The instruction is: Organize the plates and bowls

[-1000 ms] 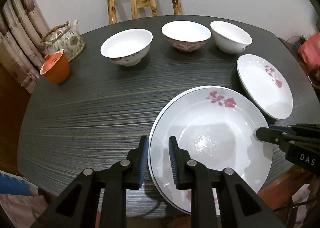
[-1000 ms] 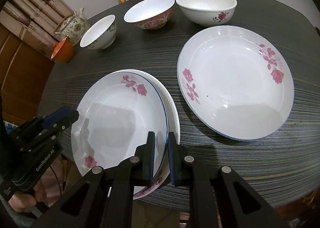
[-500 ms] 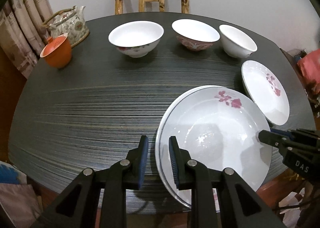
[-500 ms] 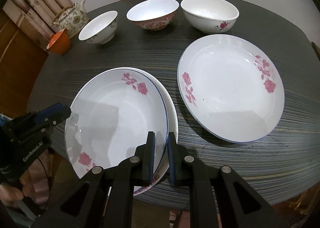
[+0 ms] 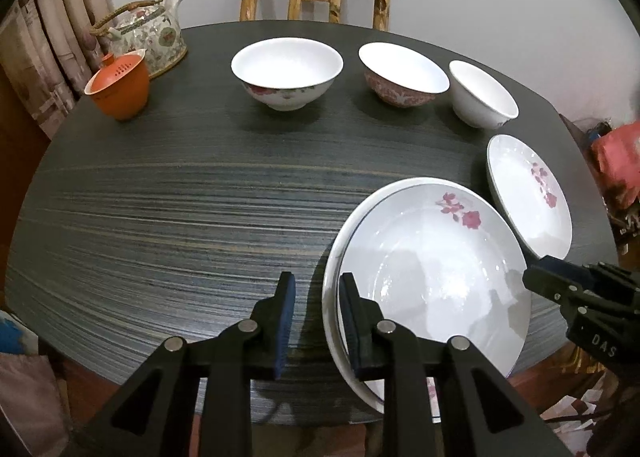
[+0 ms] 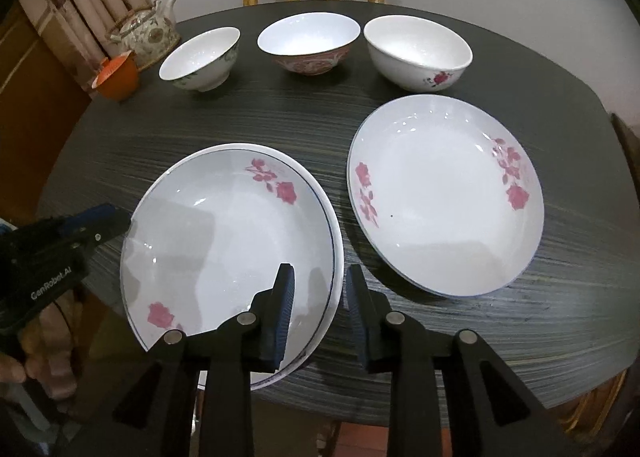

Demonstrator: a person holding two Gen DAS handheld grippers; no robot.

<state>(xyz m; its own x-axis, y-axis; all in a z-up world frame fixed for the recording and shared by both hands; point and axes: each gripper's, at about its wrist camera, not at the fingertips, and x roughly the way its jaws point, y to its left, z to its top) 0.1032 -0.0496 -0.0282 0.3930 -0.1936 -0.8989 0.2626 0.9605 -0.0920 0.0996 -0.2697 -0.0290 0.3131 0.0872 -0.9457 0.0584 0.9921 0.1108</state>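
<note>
Now, at the near edge of a dark, streaked round wooden table point(image 5: 168, 193), two white rose-printed plates lie stacked, the upper plate point(image 6: 228, 245) resting slightly off-centre in the lower plate point(image 6: 337, 257). The left gripper point(image 5: 316, 321) has its jaws parted, straddling the stack's left rim without pinching it. The right gripper point(image 6: 318, 315) is likewise parted, its fingers either side of the stack's right rim. A third rose-printed white plate point(image 6: 444, 193) lies just beside the stack, apart from it. Three white bowls line the far side: a floral-banded bowl point(image 5: 287, 73), a red-patterned bowl point(image 5: 402, 75) and a plain white bowl point(image 5: 482, 95). Only the right wrist view shows the rose on that last bowl's side and the person's hand point(image 6: 36, 361) gripping the left tool.
</note>
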